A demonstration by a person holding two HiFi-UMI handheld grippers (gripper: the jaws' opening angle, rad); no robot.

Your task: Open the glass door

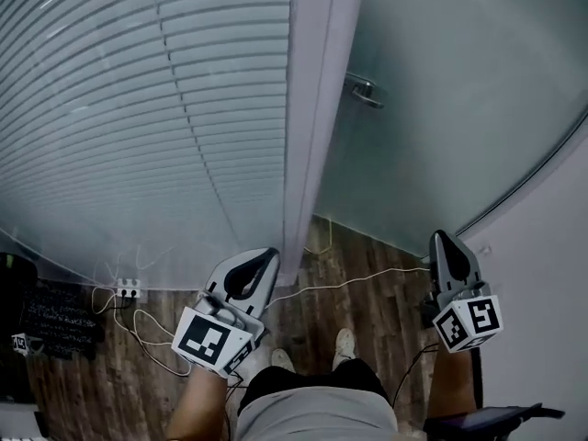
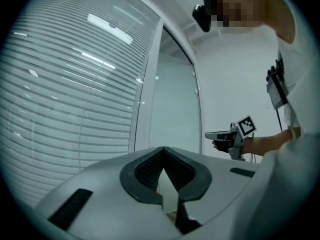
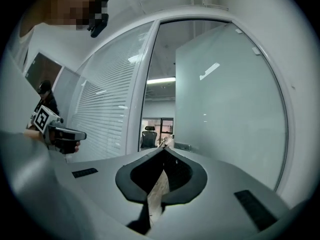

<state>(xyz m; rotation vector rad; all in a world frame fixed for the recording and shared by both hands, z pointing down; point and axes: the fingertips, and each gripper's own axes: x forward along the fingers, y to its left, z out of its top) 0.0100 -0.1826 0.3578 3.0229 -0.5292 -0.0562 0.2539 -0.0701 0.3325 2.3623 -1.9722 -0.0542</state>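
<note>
The right claw [image 3: 163, 150] is closed, its two tips meet, and nothing is between them, so it grips nothing. The left claw [image 2: 162, 149] is closed and empty in the same way. Both point level toward the doorway.

Ahead of the right claw, somewhat to its left, stands the glass door [image 1: 450, 108]. Its lever handle [image 1: 366, 91] sits on the edge nearest the white door frame [image 1: 310, 127]. In the right gripper view a gap shows between frame and pane, with an office chair [image 3: 148, 134] in the room behind — so I judge the door is already partly open, but no claw holds it.

The first risk from here is that the free door swings back, because no claw is on the handle. The handle is well apart from the right claw, which would need to open before taking it. If it arrives closed it can only push, and a hard tip on smooth glass may slide off or knock the pane.

The left claw is just before the frame, with the blinds [image 1: 138, 108] to its left. If the door returns, this claw could be caught between door edge and frame.

Below both claws a cable [image 1: 358, 281] crosses the wooden floor [image 1: 377, 320] near the person's shoes [image 1: 344, 343] — a step forward could catch it.
</note>
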